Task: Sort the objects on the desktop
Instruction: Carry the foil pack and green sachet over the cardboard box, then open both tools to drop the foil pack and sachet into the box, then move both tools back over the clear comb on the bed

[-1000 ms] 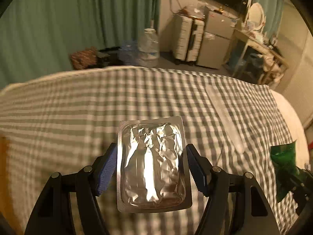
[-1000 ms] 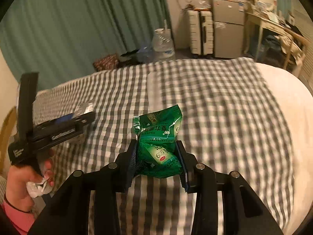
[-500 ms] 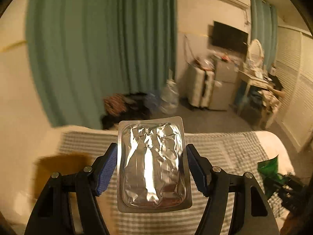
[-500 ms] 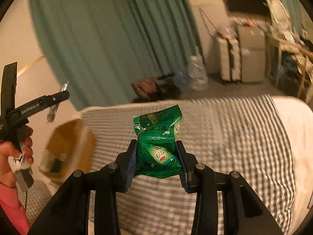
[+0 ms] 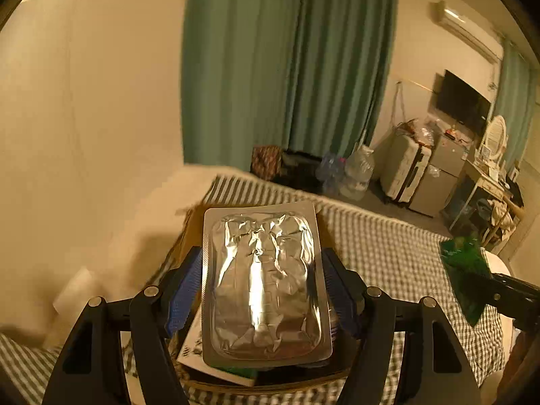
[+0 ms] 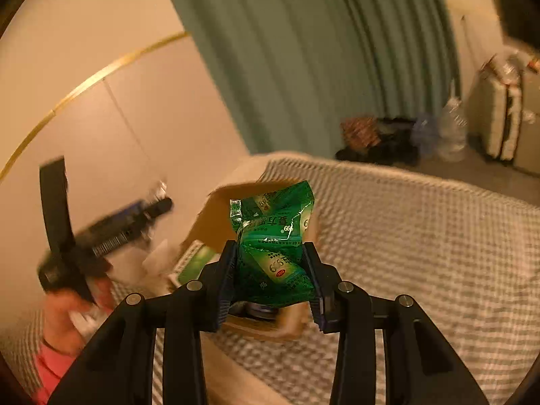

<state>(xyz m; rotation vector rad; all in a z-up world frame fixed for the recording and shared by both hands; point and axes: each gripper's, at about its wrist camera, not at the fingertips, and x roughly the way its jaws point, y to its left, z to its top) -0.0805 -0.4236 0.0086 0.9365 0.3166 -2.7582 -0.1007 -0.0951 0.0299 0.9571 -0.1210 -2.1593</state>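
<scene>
- The left tool (image 5: 266, 290) pinches a silver foil blister pack (image 5: 265, 283) by its two long edges; the blue pads (image 5: 184, 290) press on either side and the pack stands upright, foil face to the camera.
- The right tool (image 6: 271, 270) pinches a crumpled green sachet (image 6: 275, 236) between its pads; the sachet sticks up above the jaws, white print on its face.
- In the left wrist view the sachet (image 5: 464, 266) shows at 3 o'clock, at the tip of the right tool, well apart from the blister pack.
- In the right wrist view the left tool (image 6: 148, 209) is at 9 o'clock, blurred, with a hand (image 6: 74, 310) below it and a pink sleeve (image 6: 47, 371) at 8 o'clock.
- A brown cardboard box (image 6: 216, 222) sits on the bed just behind the sachet; a green-and-white carton (image 6: 194, 260) lies inside at its left.
- In the left wrist view the box (image 5: 270, 383) lies under the blister pack at 6 o'clock, with a white printed carton (image 5: 195, 347) inside it.
- The bed (image 5: 388, 253) carries a green-and-white checked cover and runs from the centre to 4 o'clock.
- Green curtains (image 5: 287, 67) hang at 12 o'clock beside a cream wall (image 5: 91, 101) at 9 o'clock.
- At 3 o'clock, on the floor, stand a large water bottle (image 5: 357, 175), a pale suitcase (image 5: 405, 168) and a small fridge (image 5: 438, 179); a dark screen (image 5: 462, 101) hangs on the wall above.
</scene>
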